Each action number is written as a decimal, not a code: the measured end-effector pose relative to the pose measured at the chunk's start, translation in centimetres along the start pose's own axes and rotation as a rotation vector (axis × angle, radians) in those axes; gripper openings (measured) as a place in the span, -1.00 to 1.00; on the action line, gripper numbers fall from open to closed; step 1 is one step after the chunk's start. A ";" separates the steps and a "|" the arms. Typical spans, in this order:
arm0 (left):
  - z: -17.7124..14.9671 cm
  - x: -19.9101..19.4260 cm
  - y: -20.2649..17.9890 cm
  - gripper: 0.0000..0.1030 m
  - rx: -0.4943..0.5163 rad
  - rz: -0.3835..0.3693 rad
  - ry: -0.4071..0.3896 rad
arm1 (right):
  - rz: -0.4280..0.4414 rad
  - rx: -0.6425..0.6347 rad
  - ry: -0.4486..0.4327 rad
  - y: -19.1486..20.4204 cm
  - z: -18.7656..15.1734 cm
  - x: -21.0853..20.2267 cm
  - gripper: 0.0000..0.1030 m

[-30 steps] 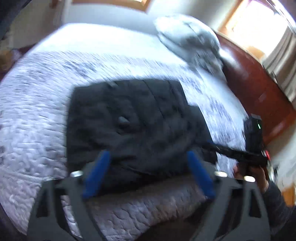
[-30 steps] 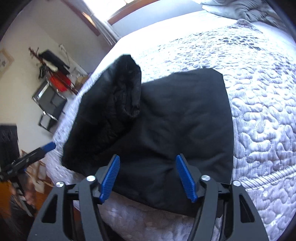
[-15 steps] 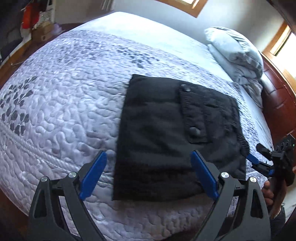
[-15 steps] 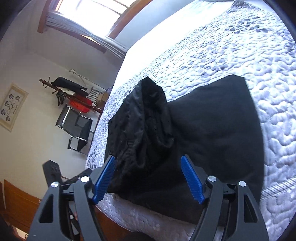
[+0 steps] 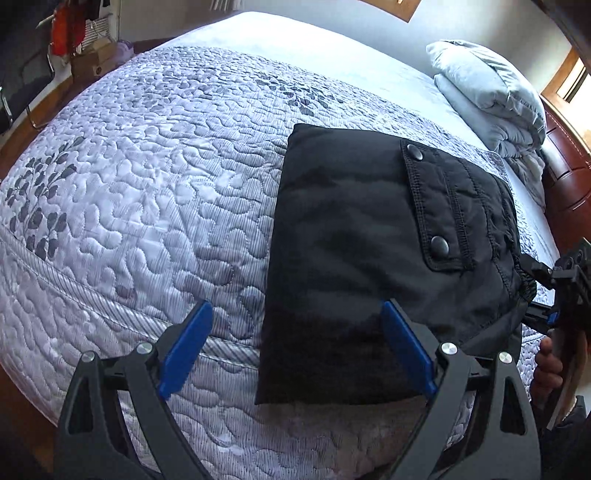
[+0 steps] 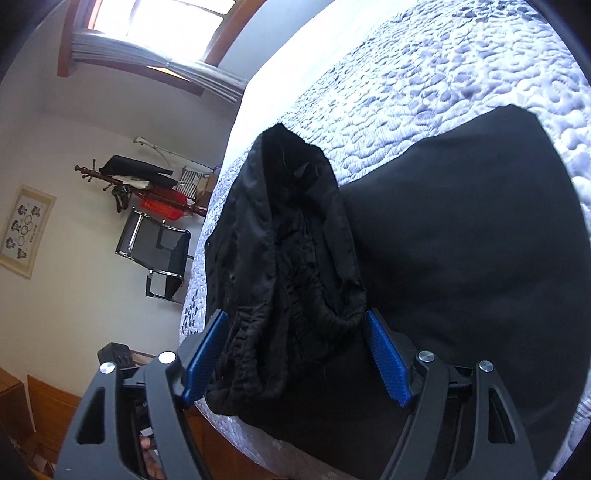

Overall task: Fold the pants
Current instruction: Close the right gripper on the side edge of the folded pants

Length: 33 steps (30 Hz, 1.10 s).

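Black pants lie folded into a rectangle on the quilted lavender bed, a snap-buttoned pocket flap facing up. My left gripper hovers open over the fold's near left corner, one finger above the bedspread and the other above the cloth. The right gripper is open, with the bunched elastic waistband rising between its blue pads; the rest of the pants spreads flat to the right. In the left wrist view the right gripper's fingers reach the waistband end.
Grey pillows are piled at the head of the bed against a red-brown wooden headboard. A person's hand holds the right gripper. Past the bed's far side stand a black chair and a coat rack, under a window.
The left gripper swung left and lower, so the pants now sit right of centre. The right gripper moved in along the bed edge, widened a little, and now straddles the waistband.
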State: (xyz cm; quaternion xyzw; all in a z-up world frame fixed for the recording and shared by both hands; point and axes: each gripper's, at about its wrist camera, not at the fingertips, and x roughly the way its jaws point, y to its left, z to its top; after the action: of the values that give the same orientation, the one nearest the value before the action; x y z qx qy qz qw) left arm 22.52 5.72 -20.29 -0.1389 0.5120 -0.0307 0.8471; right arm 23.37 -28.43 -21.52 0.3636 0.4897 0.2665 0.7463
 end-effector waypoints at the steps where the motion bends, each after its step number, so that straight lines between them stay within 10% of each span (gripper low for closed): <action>1: 0.0 0.0 0.1 0.78 -0.002 -0.002 0.001 | 0.007 0.004 0.003 0.1 0.1 0.3 0.49; 9: 0.0 0.3 0.4 0.78 -0.019 -0.014 0.007 | 0.017 0.004 -0.009 0.9 0.9 2.1 0.48; 21: -0.4 1.1 1.0 0.81 -0.050 -0.023 0.030 | 0.020 -0.098 -0.038 2.5 1.6 2.1 -0.43; 33: -0.8 -0.5 0.5 0.81 -0.031 -0.012 0.009 | 0.092 -0.150 -0.051 6.0 1.2 -0.3 -0.50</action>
State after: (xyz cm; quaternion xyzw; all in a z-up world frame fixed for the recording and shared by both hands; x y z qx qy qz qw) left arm 21.57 6.18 -20.35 -0.1549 0.5152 -0.0285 0.8424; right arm 24.17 -25.45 -16.26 0.3357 0.4321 0.3270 0.7705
